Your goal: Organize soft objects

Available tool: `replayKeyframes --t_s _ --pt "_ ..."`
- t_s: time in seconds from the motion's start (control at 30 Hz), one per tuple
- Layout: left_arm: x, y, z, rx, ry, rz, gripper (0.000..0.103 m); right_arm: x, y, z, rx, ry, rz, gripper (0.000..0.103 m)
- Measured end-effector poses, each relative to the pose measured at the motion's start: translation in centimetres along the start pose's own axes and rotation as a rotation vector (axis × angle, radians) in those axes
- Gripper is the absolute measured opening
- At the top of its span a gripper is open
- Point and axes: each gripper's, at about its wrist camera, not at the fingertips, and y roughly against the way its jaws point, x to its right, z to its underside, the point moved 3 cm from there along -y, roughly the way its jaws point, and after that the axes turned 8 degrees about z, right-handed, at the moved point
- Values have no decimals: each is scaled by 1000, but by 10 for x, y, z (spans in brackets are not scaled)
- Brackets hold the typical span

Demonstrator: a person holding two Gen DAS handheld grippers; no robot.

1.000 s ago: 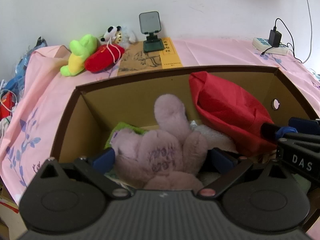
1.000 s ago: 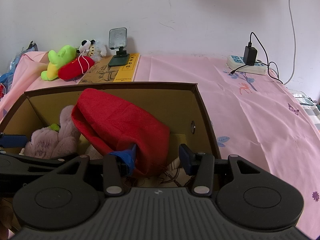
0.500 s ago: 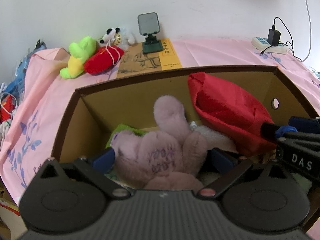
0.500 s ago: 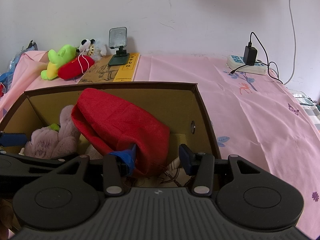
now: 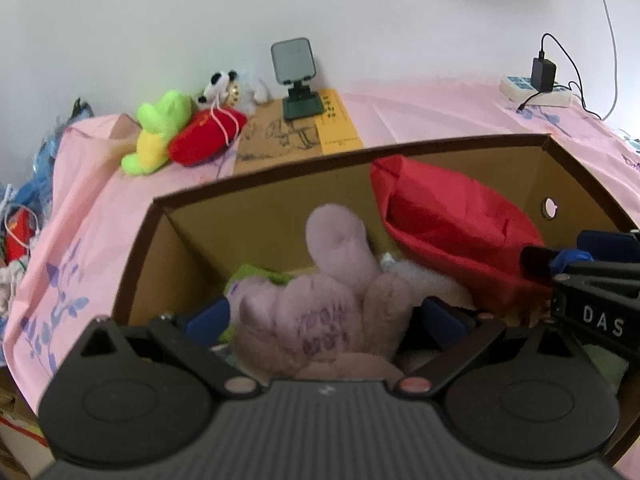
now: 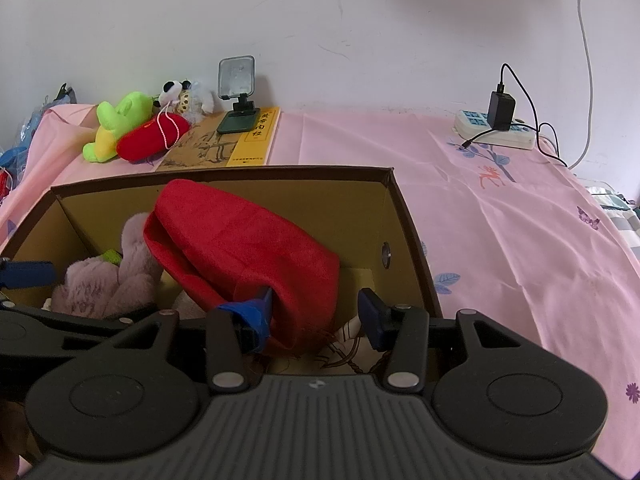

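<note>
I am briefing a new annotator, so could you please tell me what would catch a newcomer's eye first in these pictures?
First the open cardboard box on the pink sheet, holding a big red cloth bag and a mauve plush toy. The left gripper straddles that plush; the right gripper sits at the bag's lower end. A green plush lies by the wall.

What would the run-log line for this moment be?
left gripper: around pink plush in cardboard box | right gripper: open, red pouch between fingers | green, red plush outside

Bright, even light; left view blurred, fisheye edges bowed.
</note>
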Motion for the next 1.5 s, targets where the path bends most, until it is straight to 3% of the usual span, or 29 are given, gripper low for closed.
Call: replayKeyframes --t_s 0.17,0.23,0.33,0.53,0.73,1.0,1.17,1.33,1.5 --pt "2 8 -2 59 -22 -26 101 5 2 -4 -18 -32 -43 31" --pt "2 17 -4 86 -23 -34 101 14 7 -11 -36 -107 -88 31" --pt "9 40 -14 145 -33 -32 101 34 31 -26 17 -220 -132 31" --pt "41 83 -43 213 -78 14 101 71 70 -38 87 -212 -2 32" --pt "97 113 -50 221 -160 119 101 119 80 -23 20 -232 83 32" --pt "192 113 -44 111 -259 286 101 194 76 9 -121 -237 186 33" --pt "246 100 -38 44 -292 338 101 235 65 25 -195 -255 252 33" --pt "281 77 -37 -30 -289 331 101 265 55 35 -260 -240 272 33" --pt "292 54 -35 -109 -241 296 101 281 43 40 -324 -219 237 33"
